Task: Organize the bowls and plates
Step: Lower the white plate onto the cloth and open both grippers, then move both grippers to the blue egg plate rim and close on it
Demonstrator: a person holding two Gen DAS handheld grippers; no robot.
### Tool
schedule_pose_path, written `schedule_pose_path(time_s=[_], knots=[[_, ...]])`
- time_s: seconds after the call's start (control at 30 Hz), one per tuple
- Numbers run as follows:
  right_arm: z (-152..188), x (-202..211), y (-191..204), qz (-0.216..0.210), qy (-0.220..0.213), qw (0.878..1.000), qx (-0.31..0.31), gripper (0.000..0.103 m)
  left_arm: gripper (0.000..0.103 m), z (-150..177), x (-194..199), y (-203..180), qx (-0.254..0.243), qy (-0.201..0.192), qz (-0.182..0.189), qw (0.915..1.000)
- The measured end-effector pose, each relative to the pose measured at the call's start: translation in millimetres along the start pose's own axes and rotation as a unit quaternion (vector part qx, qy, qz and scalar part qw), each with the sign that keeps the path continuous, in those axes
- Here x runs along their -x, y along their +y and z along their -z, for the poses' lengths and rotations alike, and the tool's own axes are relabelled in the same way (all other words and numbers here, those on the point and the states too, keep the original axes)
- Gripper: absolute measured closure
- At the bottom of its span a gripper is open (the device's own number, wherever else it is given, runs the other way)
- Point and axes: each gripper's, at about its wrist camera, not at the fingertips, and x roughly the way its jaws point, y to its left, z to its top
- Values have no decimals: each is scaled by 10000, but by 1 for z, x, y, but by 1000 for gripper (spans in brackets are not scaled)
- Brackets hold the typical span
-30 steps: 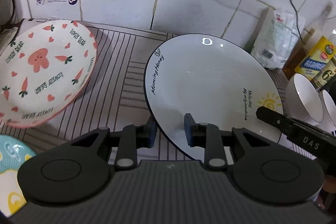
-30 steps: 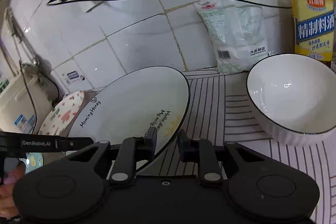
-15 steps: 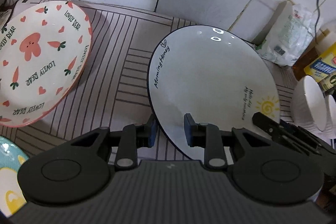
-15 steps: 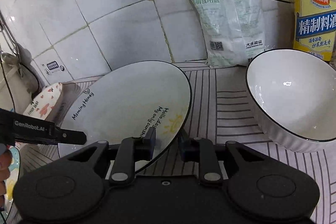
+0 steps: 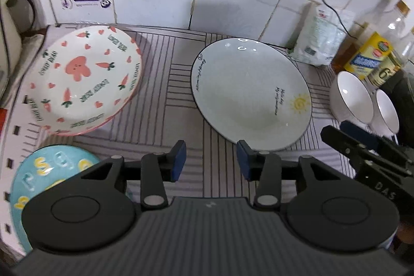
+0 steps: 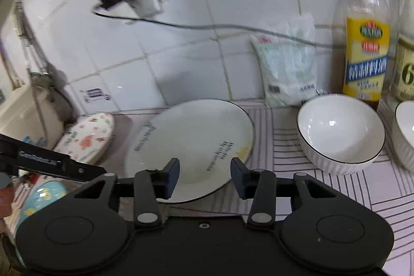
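Left wrist: both hand-held grippers [image 5: 211,159] [image 6: 205,177] just opening, empty, plate [image 5: 248,92] released.

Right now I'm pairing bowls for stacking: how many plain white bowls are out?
2: one white bowl right of the sun plate, another white bowl just beyond it, cut off; more may be hidden.

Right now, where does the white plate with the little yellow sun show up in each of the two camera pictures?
Left wrist view: the sun plate lies right of centre on the striped mat, just beyond the open tool.
Right wrist view: the sun plate sits centre-left, low, partly behind the tool's fingers.
Shared landmark: the white bag against the tiled wall, behind and to the right of the plate in both views.
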Motion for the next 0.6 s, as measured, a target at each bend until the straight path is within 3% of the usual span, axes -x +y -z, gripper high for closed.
schedule_pose_path(time_s=[0.27, 0.6], knots=[[-2, 53, 41, -327, -247, 9982, 440, 32, 40, 23, 52, 14, -185, -173, 15, 9997], [10, 91, 90, -786, -293, 9930, 830, 29, 31, 55, 103, 50, -148, -330, -140, 9992]])
